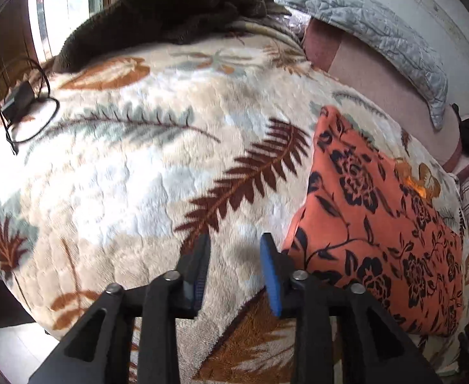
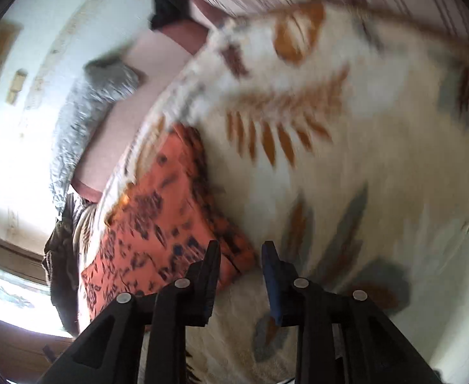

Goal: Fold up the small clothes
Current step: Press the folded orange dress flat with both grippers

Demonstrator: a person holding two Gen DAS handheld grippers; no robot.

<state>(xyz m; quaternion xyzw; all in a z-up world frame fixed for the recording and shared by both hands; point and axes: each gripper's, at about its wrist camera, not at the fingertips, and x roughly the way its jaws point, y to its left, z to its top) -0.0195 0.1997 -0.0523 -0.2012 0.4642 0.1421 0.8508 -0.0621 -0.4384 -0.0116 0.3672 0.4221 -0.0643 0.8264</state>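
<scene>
An orange garment with a black flower print [image 1: 381,220] lies folded flat on the leaf-patterned blanket [image 1: 144,166], at the right of the left wrist view. My left gripper [image 1: 236,249] is open and empty, hovering over the blanket just left of the garment's near corner. In the blurred right wrist view the same garment [image 2: 164,224] lies at the lower left. My right gripper [image 2: 240,256] is open and empty, just above the garment's near edge.
A dark brown fleece [image 1: 170,9] is heaped at the far end of the bed. A black cable with a small device [image 1: 23,105] lies at the blanket's left edge. A grey quilted pillow [image 1: 378,28] and a pink sheet [image 1: 388,86] lie by the wall.
</scene>
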